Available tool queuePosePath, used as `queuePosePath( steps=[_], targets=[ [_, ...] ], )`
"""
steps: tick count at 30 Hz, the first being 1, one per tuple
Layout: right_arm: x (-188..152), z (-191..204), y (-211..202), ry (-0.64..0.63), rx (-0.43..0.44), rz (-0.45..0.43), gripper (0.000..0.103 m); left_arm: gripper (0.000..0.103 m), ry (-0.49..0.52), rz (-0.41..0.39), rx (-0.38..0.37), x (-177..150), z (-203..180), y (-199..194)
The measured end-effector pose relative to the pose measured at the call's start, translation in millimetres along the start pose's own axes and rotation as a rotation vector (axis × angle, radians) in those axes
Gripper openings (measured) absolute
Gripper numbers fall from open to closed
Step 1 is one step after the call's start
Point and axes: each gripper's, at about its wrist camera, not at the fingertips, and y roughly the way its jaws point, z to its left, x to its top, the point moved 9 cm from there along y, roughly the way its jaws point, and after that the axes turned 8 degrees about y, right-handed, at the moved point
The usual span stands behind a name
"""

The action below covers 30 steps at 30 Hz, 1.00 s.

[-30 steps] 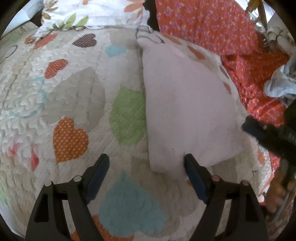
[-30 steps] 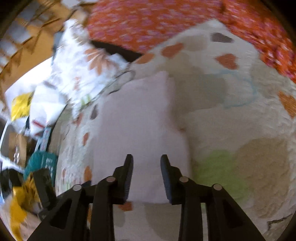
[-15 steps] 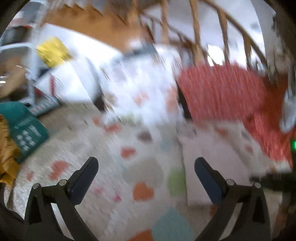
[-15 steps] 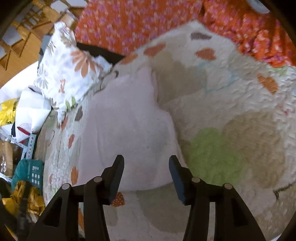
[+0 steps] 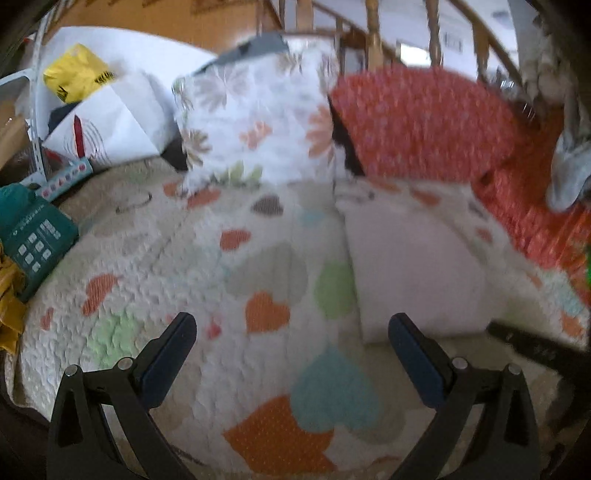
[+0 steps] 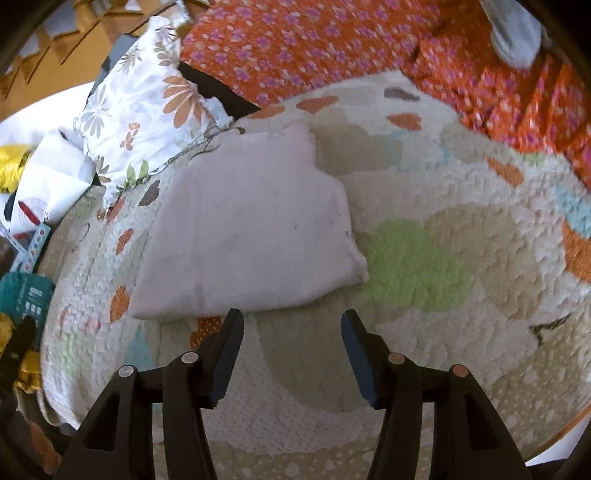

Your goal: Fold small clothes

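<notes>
Folded pale pink cloth [image 6: 251,229] is lying flat on the heart-patterned quilt [image 6: 443,314], released. We are pulling both tools back from it: a second ago our right hand-held gripper [image 6: 291,350] was nearly closed over its near edge, and now its jaws are standing apart and empty just short of that edge. Our left hand-held gripper [image 5: 291,358] is also spread wide, lifted away over bare quilt. We are judging this fold finished. Around it, a floral pillow [image 6: 144,114] is nearly touching the cloth's far corner, an orange flowered sheet [image 6: 332,48] is bunching behind, and a grey-blue garment [image 6: 517,33] is waiting on it. Nothing is blocking the reach.
</notes>
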Motion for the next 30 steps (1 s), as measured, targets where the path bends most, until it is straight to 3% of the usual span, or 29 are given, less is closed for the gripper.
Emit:
queuePosePath(
  steps=[4, 14, 25, 30],
  targets=[
    [0, 3, -2, -0.033, -0.023, -0.018, 0.069, 0.103, -0.004, 0.055, -0.006, -12, -4, 12],
    [-4, 0, 4, -0.035, -0.033, 0.015, 0.07, 0.103, -0.025, 0.205, -0.057, -38, -15, 41],
    [-10, 11, 8, -0.097, -0.045, 0.024, 0.073, 0.103, -0.034, 0.33, -0.051, -60, -12, 62],
    [-13, 15, 12, -0.119, -0.052, 0.03, 0.074, 0.103, -0.036, 0.345, -0.051, -63, -12, 64]
  ],
)
